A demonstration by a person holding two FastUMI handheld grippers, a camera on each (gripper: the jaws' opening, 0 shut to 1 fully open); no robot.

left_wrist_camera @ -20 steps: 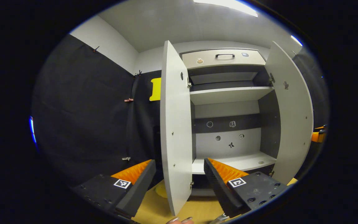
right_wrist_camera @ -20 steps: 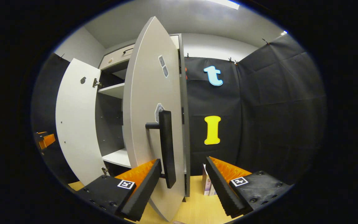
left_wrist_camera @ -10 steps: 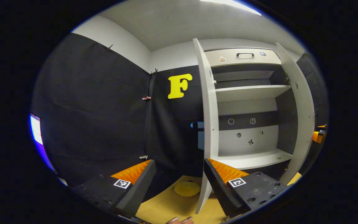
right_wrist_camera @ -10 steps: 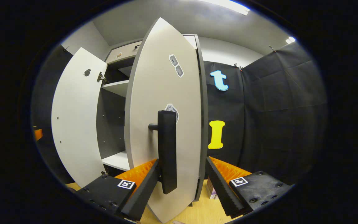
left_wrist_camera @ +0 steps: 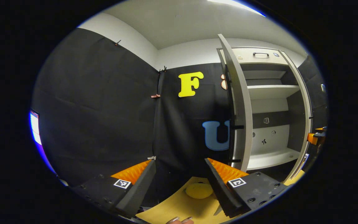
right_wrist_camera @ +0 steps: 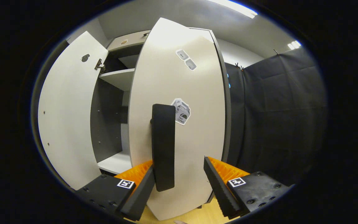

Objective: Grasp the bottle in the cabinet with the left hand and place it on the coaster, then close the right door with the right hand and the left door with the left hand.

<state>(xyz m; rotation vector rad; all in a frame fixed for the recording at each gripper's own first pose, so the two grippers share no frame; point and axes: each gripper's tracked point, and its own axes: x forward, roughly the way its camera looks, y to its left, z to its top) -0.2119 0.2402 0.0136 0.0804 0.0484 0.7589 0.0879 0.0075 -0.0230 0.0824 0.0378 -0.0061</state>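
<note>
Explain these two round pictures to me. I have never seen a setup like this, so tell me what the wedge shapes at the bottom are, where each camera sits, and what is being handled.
A person holds one hand-held gripper in each hand, and each carries a fisheye camera looking forward along its two fingers; those are the wedges. In the left gripper view, the left gripper is open and holds nothing. Below it a yellow coaster lies on the wooden table, with no bottle on it. Beyond stands the cabinet, its left door seen nearly edge-on. In the right gripper view, the right gripper is open, close to the right door, whose black handle rises by one finger; whether they touch is unclear.
</note>
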